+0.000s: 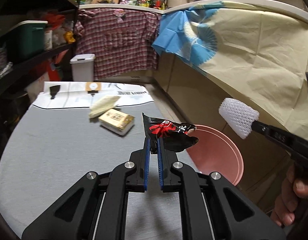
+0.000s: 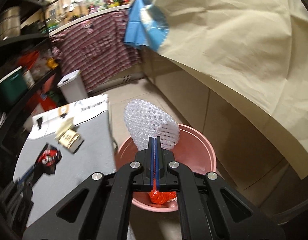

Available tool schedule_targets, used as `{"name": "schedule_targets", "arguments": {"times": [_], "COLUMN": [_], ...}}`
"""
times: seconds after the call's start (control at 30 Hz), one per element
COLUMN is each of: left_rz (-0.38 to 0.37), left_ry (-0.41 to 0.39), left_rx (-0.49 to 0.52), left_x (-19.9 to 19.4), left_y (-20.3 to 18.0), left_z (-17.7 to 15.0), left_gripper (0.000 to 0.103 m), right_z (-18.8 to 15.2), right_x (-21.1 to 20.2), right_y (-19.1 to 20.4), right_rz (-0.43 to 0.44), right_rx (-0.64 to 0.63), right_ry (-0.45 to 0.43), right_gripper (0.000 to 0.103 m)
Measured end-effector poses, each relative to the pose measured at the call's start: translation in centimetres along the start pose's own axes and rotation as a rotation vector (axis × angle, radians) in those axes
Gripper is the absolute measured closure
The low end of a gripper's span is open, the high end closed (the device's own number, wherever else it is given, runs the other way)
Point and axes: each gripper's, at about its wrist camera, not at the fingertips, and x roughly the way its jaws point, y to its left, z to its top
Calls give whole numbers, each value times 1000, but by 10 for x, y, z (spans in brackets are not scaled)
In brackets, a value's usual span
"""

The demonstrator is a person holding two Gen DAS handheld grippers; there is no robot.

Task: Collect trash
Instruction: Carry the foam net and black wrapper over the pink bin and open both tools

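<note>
My left gripper (image 1: 153, 143) is shut on a black and red snack wrapper (image 1: 171, 134), which hangs over the right edge of the grey table (image 1: 53, 156). In the right wrist view the same wrapper (image 2: 48, 157) and left gripper (image 2: 34, 169) appear at the lower left. My right gripper (image 2: 155, 139) is shut on a white foam net sleeve (image 2: 151, 123) above a pink bin (image 2: 206, 150) on the floor. Seen from the left wrist, that foam sleeve (image 1: 239, 118) hangs above the pink bin (image 1: 220, 156) on the right gripper (image 1: 255, 125). Something orange (image 2: 161, 197) lies inside the bin.
On the table lie a small yellow-and-white box (image 1: 117, 122) and a pale packet (image 1: 103, 106), with printed paper (image 1: 89, 95) at the far end. A white lidded bin (image 1: 82, 67) stands beyond. Black shelving (image 1: 23, 50) lines the left; a cloth-draped counter (image 1: 244, 46) runs along the right.
</note>
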Motion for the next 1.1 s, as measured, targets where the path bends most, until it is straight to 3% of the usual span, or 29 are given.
{"name": "schedule_targets", "arguments": {"times": [0.47, 0.87, 0.97, 1.0, 1.03, 1.1], "left_rz": [-145, -217, -230, -222, -223, -225], "left_ry": [79, 136, 170, 177, 179, 176], "left_rx": [77, 127, 124, 114, 104, 85], "left_x": [73, 106, 115, 117, 116, 114], "left_y": [-54, -69, -71, -69, -67, -62], "left_z": [5, 3, 3, 3, 2, 2], "left_gripper": [96, 96, 95, 95, 93, 89], "right_z": [11, 18, 17, 16, 15, 16], "right_x": [33, 52, 61, 63, 63, 60], "right_y": [-19, -24, -23, -23, -23, -24], "right_rz": [-119, -138, -120, -128, -137, -150], "right_rx": [100, 129, 124, 120, 119, 128], "right_ry": [1, 4, 56, 68, 68, 51], "right_gripper": [102, 101, 98, 88, 72, 62]}}
